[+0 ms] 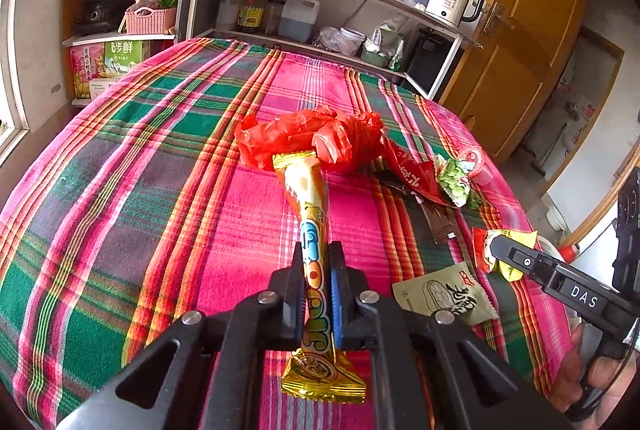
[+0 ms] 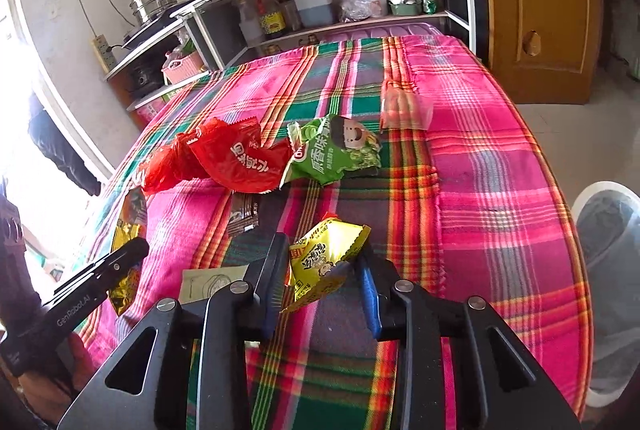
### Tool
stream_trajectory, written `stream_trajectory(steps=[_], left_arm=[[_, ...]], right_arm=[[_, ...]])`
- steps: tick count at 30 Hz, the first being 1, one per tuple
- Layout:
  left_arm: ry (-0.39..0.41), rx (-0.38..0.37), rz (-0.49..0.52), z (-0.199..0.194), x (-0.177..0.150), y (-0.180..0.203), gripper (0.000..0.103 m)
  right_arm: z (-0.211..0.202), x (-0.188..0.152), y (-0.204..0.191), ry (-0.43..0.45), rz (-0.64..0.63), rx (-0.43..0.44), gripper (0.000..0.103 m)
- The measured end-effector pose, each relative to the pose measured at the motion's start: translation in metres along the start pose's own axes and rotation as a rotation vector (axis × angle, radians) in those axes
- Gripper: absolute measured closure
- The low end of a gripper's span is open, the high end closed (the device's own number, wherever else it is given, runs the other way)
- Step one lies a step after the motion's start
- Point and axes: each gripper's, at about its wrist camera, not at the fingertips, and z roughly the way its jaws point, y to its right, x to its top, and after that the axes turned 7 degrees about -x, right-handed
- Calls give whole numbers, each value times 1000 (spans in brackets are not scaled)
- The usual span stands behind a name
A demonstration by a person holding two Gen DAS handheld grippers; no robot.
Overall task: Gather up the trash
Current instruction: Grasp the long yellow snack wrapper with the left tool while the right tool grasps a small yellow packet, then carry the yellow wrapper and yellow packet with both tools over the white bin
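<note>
- Two grippers are at work, each with a wrapper between its jaws.
- My left gripper (image 1: 316, 270) is pressed nearly together on a long yellow stick-snack wrapper (image 1: 314, 230), pinching it along its lower half; its far end juts up and forward, and its gold crimped end hangs below the jaws.
- My right gripper (image 2: 324, 262) has a crumpled yellow snack packet (image 2: 324, 262) between its half-spread jaws; both pads appear to touch its edges.
- Both wrappers look feather-light, thin and crinkly, probably slick, so I judge a firm pinch across a flat or crimped part holds best.
- Just beside the right gripper lies a pale green peanut packet (image 1: 444, 296), flat on the plaid tablecloth (image 1: 120, 170).
- Further out lie a brown sachet (image 2: 243, 218), a red snack bag (image 2: 240, 162), a green pea bag (image 2: 336, 154) and a crumpled red plastic bag (image 1: 312, 138), close together.
- A clear plastic piece (image 2: 406, 110) sits apart beyond them.
- A lined waste bin (image 2: 612, 230) stands on the floor past the table's right edge.
</note>
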Motion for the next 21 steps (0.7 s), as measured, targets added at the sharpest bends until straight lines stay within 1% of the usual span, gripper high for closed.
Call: stream_trajectory(steps=[9,15,21], left_arm=[[23,-36,43,-22,-8,25,93],[33,-97,106,-31,-10,58,93],[17,-161,170,-29,-15,95,93]], right_arm=[[-41,-13,21,49,28,3,69],[-70,-23,38,93,46,-27,69],[-90,-32,59,117,76,-58,69]])
